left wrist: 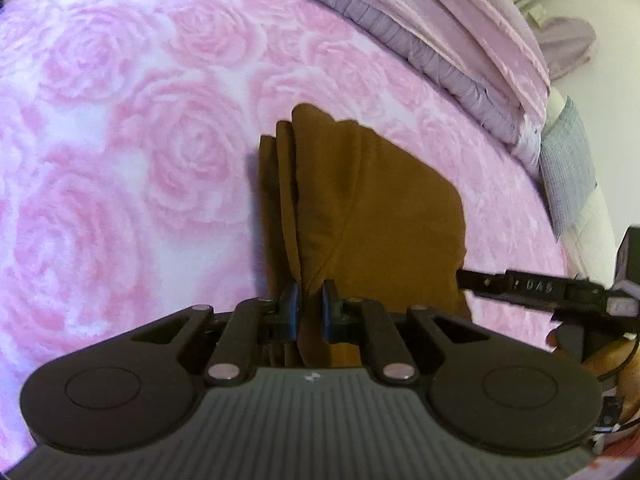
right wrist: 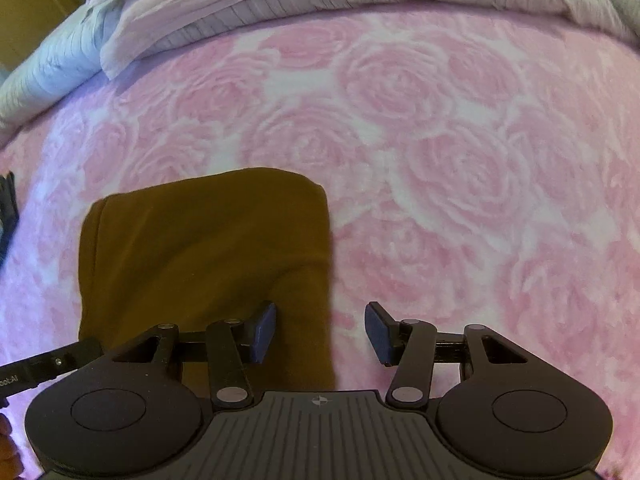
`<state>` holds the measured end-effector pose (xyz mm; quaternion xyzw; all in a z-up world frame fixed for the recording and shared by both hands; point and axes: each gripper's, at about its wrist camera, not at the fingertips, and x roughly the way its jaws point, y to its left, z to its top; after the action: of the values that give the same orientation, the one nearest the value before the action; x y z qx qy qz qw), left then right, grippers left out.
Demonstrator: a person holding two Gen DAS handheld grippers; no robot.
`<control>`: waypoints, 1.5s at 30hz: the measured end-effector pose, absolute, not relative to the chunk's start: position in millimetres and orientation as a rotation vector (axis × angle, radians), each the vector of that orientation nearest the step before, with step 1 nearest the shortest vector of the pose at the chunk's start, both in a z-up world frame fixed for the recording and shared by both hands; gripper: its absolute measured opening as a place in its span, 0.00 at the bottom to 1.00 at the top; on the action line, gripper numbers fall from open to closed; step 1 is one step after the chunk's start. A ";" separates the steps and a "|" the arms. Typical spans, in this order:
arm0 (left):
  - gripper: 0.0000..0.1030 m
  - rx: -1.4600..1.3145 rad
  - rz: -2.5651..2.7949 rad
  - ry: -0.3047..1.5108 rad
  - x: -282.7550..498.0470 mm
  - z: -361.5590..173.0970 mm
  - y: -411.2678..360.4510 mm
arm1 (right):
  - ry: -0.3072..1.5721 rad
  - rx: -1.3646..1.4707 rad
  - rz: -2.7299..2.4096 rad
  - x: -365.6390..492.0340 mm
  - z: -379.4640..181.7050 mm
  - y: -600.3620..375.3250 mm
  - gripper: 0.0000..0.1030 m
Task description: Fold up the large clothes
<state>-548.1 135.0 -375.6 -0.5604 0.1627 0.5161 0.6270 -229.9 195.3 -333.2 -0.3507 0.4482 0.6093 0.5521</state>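
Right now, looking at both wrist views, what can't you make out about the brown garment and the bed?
- Brown garment near edge: both views, hidden behind the gripper bodies.
- Garment type: folded, no telling features.
- Right hand-held gripper tips: left view, behind the garment.
- Pillow: cut off at the frame edge.

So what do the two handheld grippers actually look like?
The left gripper and the right gripper match: a grey ribbed body, round black side housings, black linkage arms with silvery pivot pins, blue finger pads, and a small white emblem on the body.
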 end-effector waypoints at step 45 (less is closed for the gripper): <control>0.17 -1.041 1.230 0.660 -479.0 -336.7 86.3 | 0.901 -0.891 1.593 -268.4 -313.5 88.0 0.42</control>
<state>-479.0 86.3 -336.7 -0.4572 0.2900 0.5403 0.6441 -268.4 88.0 -313.5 -0.3724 0.3768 0.6658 0.5253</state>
